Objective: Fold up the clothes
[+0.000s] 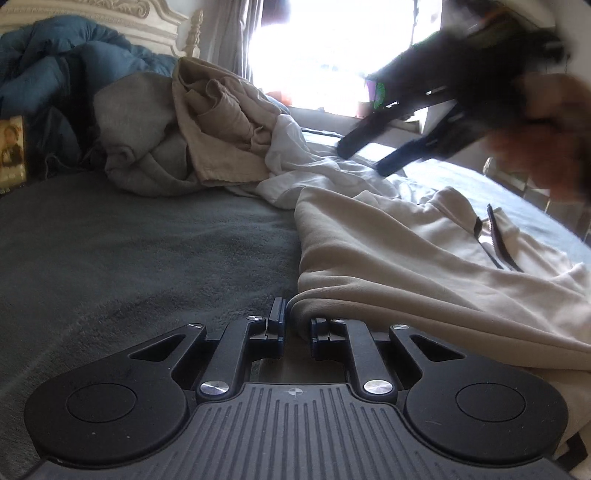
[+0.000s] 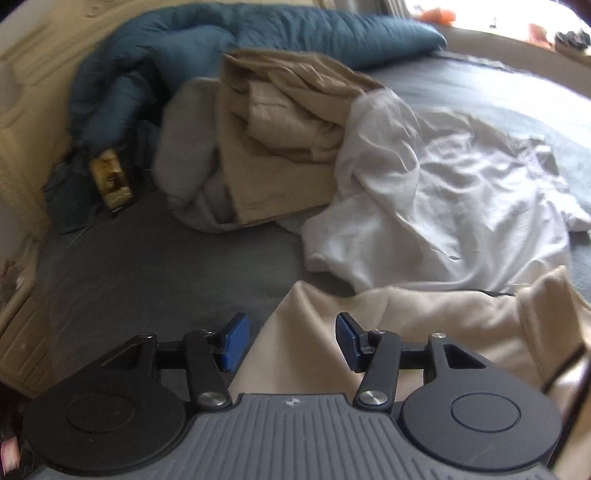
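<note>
Our left claw pinches the cream garment's near edge; our right claw hangs half-wide, empty, above it.

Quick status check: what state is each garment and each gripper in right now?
Left gripper: shut on the cream hoodie's edge.
Right gripper: open, nothing between its fingers, above the hoodie.
Cream hoodie: spread on the bed, not yet folded, zipper partly open.
White shirt: crumpled, unfolded.
Tan garment: heaped on the pile, unfolded.
Grey garment: bunched under the tan one.
Blue duvet: rumpled by the headboard.
</note>
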Demonstrator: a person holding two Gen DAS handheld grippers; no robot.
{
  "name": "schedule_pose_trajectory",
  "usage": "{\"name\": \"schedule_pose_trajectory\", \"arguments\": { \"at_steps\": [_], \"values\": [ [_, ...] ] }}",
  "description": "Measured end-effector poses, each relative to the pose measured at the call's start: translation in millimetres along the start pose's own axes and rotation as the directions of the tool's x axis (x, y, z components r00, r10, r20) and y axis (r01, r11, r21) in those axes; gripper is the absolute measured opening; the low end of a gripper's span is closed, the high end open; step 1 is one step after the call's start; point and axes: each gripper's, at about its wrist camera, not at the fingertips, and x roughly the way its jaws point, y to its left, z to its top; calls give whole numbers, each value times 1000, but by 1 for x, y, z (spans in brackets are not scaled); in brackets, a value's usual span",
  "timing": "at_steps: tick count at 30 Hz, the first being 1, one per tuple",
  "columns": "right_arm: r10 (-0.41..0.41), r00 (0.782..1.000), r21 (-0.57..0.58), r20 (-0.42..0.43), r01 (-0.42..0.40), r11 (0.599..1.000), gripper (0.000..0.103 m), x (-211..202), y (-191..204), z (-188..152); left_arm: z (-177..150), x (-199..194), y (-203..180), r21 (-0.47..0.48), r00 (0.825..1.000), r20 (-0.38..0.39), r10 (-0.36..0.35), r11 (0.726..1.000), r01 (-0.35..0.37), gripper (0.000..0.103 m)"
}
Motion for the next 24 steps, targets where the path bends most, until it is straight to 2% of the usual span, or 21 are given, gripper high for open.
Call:
{"name": "schedule_pose_trajectory", "arguments": {
  "at_steps": [2, 6, 7, 8, 10, 13, 16, 24],
  "values": [
    [-5, 999, 22, -45, 6, 1000, 55, 23, -3, 11, -1, 0, 4, -21, 1000, 1, -20, 1000, 20, 12],
    [-16, 990, -13, -138, 15, 1000, 55, 55, 2, 21, -1, 1, 7, -41, 999, 2, -37, 999, 37, 13],
    [-21, 986, -26, -163, 17, 1000, 51, 61, 4, 21, -1, 1, 7, -40, 999, 3, -37, 999, 37, 13],
    [-14, 982, -38, -189, 7, 999, 45, 67, 6, 20, -2, 1, 7, -40, 999, 3, -36, 999, 36, 13],
    [-22, 980, -54, -199, 12, 998, 8, 68, 13, 16, -1, 1, 7, -43, 999, 4, -34, 998, 34, 13],
    [-8, 998, -53, -59, 5, 999, 7, 42, 15, 8, 0, 1, 8, -57, 999, 2, -33, 998, 33, 13],
    [23, 998, -5, 56, -22, 1000, 6, 23, 3, 1, 0, 1, 10, -70, 1000, 0, -31, 997, 31, 13],
    [14, 986, 113, 169, -34, 993, 3, 43, -25, -2, 2, 1, 20, -152, 999, 2, -49, 987, 49, 14]
  ]
}}
